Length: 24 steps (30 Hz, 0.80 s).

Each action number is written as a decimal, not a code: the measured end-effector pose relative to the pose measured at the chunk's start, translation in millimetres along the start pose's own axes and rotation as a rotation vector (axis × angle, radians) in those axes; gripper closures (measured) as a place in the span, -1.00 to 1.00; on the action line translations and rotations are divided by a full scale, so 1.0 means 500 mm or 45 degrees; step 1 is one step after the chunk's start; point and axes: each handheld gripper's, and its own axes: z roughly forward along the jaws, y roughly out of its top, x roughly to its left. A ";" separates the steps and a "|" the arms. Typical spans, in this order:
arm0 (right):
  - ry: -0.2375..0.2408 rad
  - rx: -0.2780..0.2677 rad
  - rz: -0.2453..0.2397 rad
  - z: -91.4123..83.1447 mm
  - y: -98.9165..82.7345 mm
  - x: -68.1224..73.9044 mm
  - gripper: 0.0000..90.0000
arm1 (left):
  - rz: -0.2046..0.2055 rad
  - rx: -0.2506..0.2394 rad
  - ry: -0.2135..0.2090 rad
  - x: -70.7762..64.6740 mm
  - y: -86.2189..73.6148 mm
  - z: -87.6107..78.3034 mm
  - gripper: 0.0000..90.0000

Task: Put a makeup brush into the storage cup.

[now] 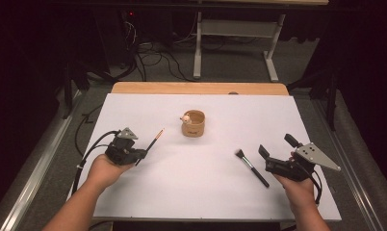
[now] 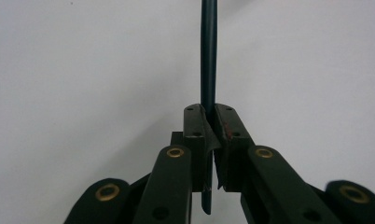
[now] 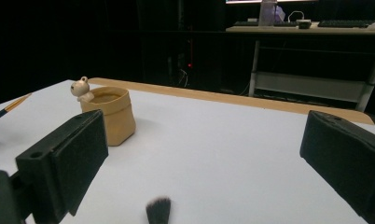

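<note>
Gripping a thin dark brush (image 2: 208,56) by its handle, the left claw (image 1: 142,154) sat clenched near the left edge of the white worktop (image 1: 201,183). Brush shaft ran straight out between the pads; its orange-tipped end pointed toward the tan cup (image 1: 194,123), well short of it. Cup stood near the worktop's middle, a small pale figure (image 1: 185,118) perched on its rim. Right claw (image 1: 276,150) stood released, jaws wide apart, nothing between them. A black makeup brush (image 1: 251,167) lay flat on the worktop just beside the right claw, bristles toward the cup.
</note>
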 end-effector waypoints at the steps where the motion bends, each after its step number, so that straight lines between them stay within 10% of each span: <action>1: -0.006 0.000 0.000 -0.001 0.000 -0.001 -0.94 | -0.008 -0.020 0.001 -0.002 -0.004 0.003 0.87; 24: -0.006 0.004 -0.006 0.001 -0.001 0.001 -0.94 | -0.170 -0.364 -0.006 -0.007 -0.072 0.014 0.87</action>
